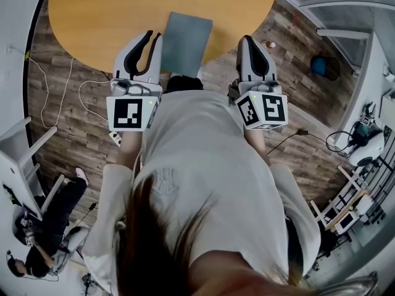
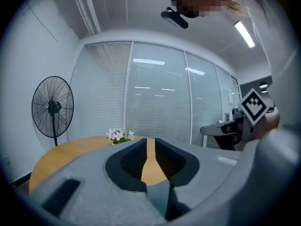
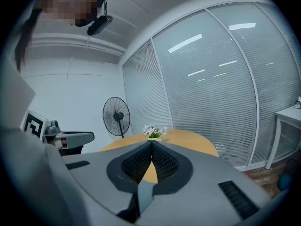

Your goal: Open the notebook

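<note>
One plank floor [image 1: 68, 134] spreads under everything in the head view, with cables trailing across it at 9 o'clock. On it stands a round wooden table [image 1: 111, 17], filling the picture's 12 o'clock. A person in a pale shirt [image 1: 203, 165] stands at the table's near edge and takes up the middle of the view down to 6 o'clock. A second person [image 1: 46, 239] sits on the floor side at 7 o'clock.

The notebook [image 1: 185, 42] is grey-blue and closed. It lies flat on the table at 12 o'clock from the standing person, its near end at the table's edge, between the two grippers and touched by neither.

The left gripper [image 1: 153, 36] is at 11 o'clock, just beside the notebook's left edge. Its own view shows the fingers a narrow gap apart with only bare tabletop between them, so it holds nothing. The right gripper [image 1: 245, 39] is at 1 o'clock, a little apart from the notebook's right edge. Its fingers meet at their tips, closed on nothing.

In the left gripper view a black standing fan [image 2: 52, 106] is at 9 o'clock before a glass wall [image 2: 155, 93] with blinds. A small bunch of white flowers [image 2: 120, 135] sits on the table's far side, at 11 o'clock from the fingers.
</note>
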Demonstrator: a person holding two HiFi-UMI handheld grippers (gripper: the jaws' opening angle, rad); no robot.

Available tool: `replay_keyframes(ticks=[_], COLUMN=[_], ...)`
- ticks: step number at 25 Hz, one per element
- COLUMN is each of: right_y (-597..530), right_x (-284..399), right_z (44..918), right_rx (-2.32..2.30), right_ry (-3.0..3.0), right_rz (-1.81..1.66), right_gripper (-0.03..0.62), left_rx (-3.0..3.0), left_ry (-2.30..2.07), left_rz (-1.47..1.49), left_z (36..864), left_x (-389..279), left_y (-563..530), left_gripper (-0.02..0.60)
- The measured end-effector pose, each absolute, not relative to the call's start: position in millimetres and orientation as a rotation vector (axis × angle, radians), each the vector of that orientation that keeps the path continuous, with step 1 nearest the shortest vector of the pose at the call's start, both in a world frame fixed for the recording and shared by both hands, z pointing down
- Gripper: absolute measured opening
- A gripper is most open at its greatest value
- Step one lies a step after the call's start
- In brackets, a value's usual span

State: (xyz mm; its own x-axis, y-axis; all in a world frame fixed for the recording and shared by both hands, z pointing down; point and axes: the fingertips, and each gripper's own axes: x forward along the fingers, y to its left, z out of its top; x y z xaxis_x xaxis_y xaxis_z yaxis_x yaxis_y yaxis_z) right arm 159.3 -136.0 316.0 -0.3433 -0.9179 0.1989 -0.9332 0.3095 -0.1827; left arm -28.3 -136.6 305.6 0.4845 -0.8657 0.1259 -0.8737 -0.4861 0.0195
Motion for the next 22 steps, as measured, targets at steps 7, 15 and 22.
replay_keyframes(ticks=[7,15,22], right_y=[-138,-131,-114], right_x=[161,157,155], right_z=[314,322,339], right_rx=[1.788,1.776,1.768], right_ry=[-2.482,-2.471,-2.416], right_rz=[0.4,0.428,0.477], right_gripper=[0.002,0.002,0.002], left_rx=[2.64,2.632,2.686], left_ry=[-1.547,-1.493,-1.348], left_rz=[0.138,0.181,0.376], left_z=[305,317,358], left_x=[-30,-25,-9], left_y=[-139,-132,-114], left_gripper=[0.069,0.067,0.078])
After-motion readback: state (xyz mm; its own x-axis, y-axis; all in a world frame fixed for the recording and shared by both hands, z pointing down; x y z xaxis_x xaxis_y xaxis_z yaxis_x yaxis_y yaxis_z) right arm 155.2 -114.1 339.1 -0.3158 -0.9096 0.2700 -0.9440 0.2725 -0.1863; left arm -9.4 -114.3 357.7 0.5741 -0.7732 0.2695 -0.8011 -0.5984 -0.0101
